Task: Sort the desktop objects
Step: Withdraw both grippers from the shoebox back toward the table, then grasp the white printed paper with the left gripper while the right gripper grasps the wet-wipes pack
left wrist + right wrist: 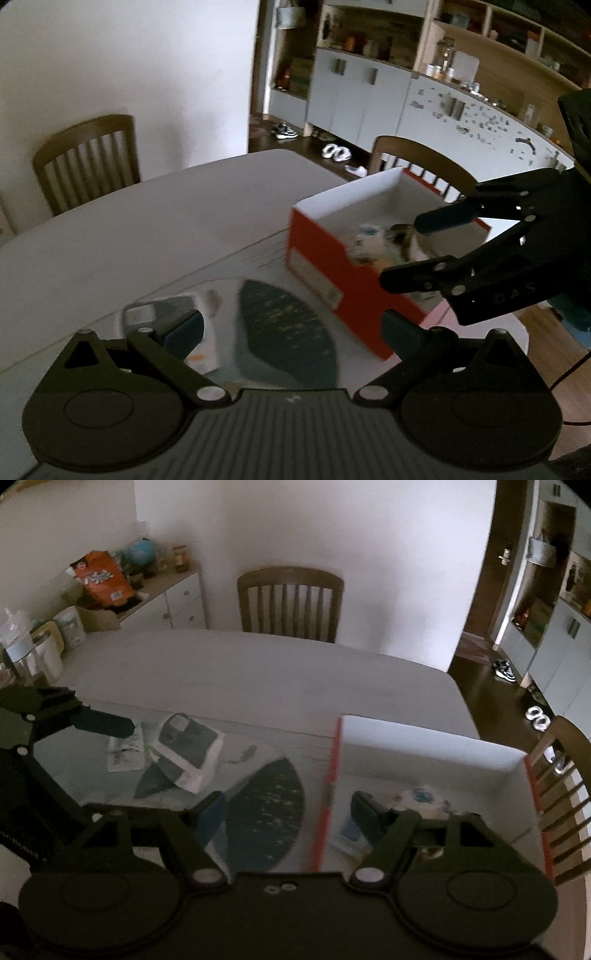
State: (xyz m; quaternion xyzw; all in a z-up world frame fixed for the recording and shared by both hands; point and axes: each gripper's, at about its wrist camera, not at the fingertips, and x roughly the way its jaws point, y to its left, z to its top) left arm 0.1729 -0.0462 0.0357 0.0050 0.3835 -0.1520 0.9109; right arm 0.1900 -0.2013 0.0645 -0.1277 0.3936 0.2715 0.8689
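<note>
Left gripper (291,328): I see its jaws spread wide, nothing between them, low over the table (129,229) above a dark leaf-shaped mat (284,328).
Right gripper (399,251): released too, fingers apart; from my left view it hangs over the box, with its lower finger at the near wall.
Box (332,269): red outside, white inside, open-topped, at the table's right end beside the mat.
Box contents: a pale round item with a blue mark (421,797) and a flat blue-and-white packet (349,834); both too blurred for me to name.
Packets: a white pouch with a dark panel (190,753) and a white labelled slip (125,747) lie on the table left of the mat, outside the box, near the left gripper's finger.
</note>
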